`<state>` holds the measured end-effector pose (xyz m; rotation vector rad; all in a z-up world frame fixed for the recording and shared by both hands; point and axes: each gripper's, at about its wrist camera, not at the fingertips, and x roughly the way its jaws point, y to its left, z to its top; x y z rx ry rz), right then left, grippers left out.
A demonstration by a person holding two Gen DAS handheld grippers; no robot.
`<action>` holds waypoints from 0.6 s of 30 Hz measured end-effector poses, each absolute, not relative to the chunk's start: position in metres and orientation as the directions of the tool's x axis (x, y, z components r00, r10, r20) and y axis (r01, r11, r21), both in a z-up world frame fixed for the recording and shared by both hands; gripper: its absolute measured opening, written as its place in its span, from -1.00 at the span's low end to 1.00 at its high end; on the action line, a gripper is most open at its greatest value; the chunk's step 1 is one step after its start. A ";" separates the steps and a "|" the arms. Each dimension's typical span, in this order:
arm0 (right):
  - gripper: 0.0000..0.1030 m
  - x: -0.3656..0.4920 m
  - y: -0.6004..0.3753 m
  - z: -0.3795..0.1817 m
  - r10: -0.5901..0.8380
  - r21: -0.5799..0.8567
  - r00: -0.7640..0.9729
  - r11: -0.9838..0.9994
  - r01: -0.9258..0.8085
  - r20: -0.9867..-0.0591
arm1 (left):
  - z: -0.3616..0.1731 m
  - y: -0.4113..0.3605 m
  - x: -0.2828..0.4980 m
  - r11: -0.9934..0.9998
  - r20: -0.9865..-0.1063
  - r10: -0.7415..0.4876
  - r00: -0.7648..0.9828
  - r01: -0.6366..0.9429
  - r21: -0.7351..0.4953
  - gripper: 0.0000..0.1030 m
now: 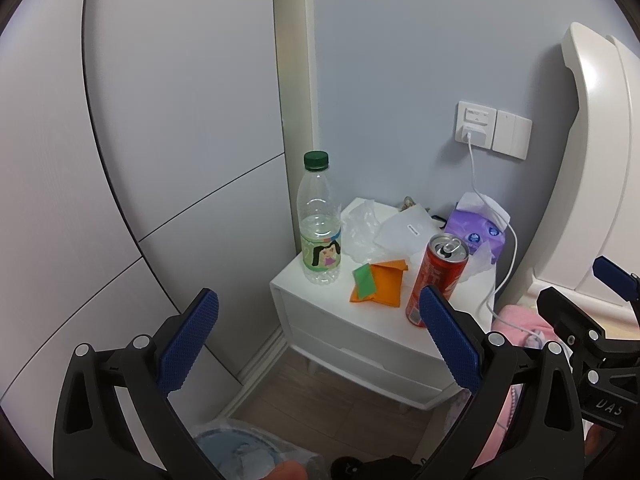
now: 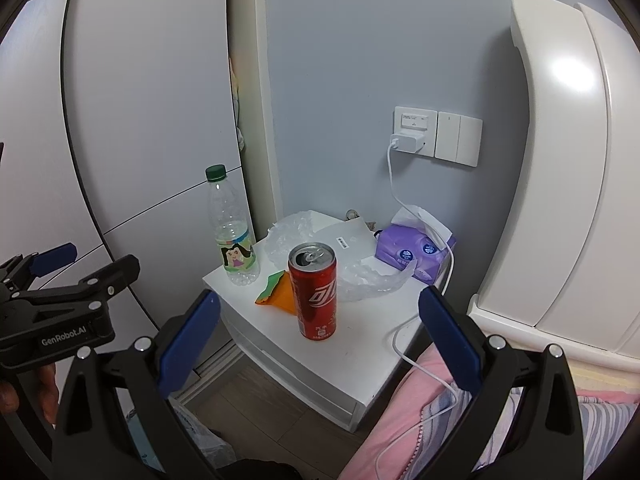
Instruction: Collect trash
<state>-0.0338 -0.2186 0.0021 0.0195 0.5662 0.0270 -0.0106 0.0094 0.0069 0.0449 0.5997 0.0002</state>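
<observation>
We hold both hand-held grippers, left (image 1: 318, 338) and right (image 2: 320, 338), spread wide and empty before the desk (image 2: 352, 356). Our right view shows the red can (image 2: 316, 292) whole; the left view alone shows a bin (image 1: 240, 450) below.

Both wrist views toward nightstand (image 1: 384, 332)

White two-drawer bedside cabinet (image 2: 320, 364) at centre, purple soft-pack tissue packet (image 2: 412, 254) at its 1 o'clock corner, white wall charger (image 2: 406, 144) with white cable (image 2: 400, 196) at 12 o'clock, white double wall switch (image 2: 458, 138), pink bedding (image 2: 400, 420) at 5 o'clock.
</observation>
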 end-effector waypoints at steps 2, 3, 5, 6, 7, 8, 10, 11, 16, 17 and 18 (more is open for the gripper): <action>0.88 -0.035 -0.220 0.002 0.038 0.037 0.847 0.999 -0.022 -0.531 | 0.007 0.007 -0.011 0.999 -0.565 0.019 0.825 0.006 0.042 0.89; 0.88 -0.036 -0.220 0.002 0.043 0.040 0.847 0.999 -0.025 -0.530 | 0.007 0.005 -0.011 0.999 -0.565 0.020 0.825 0.005 0.042 0.89; 0.88 -0.037 -0.218 0.002 0.046 0.039 0.848 0.999 -0.029 -0.528 | 0.008 0.007 -0.011 0.999 -0.565 0.019 0.825 0.003 0.038 0.89; 0.88 -0.037 -0.218 0.002 0.046 0.038 0.847 0.999 -0.031 -0.529 | 0.008 0.005 -0.012 0.999 -0.564 0.019 0.825 0.004 0.040 0.89; 0.88 -0.037 -0.218 0.001 0.047 0.037 0.846 0.999 -0.033 -0.531 | 0.008 0.006 -0.012 0.999 -0.564 0.019 0.825 0.004 0.039 0.89; 0.88 -0.037 -0.217 0.001 0.048 0.035 0.846 0.999 -0.035 -0.531 | 0.008 0.006 -0.012 0.999 -0.565 0.020 0.825 0.003 0.040 0.89; 0.88 -0.036 -0.217 0.000 0.052 0.036 0.845 0.999 -0.039 -0.533 | 0.008 0.006 -0.013 0.999 -0.566 0.019 0.824 0.003 0.039 0.89; 0.88 -0.036 -0.216 -0.002 0.054 0.035 0.844 0.999 -0.042 -0.533 | 0.008 0.007 -0.013 0.999 -0.568 0.019 0.823 0.001 0.036 0.89; 0.88 -0.036 -0.215 -0.005 0.063 0.034 0.845 0.998 -0.053 -0.531 | 0.006 0.008 -0.016 0.999 -0.573 0.021 0.819 0.003 0.042 0.89; 0.88 -0.035 -0.214 -0.006 0.063 0.031 0.845 0.998 -0.054 -0.531 | 0.005 0.009 -0.015 0.999 -0.574 0.023 0.818 0.003 0.045 0.89; 0.88 -0.035 -0.213 -0.006 0.063 0.030 0.845 0.998 -0.056 -0.531 | 0.005 0.010 -0.015 0.999 -0.576 0.024 0.817 0.002 0.046 0.89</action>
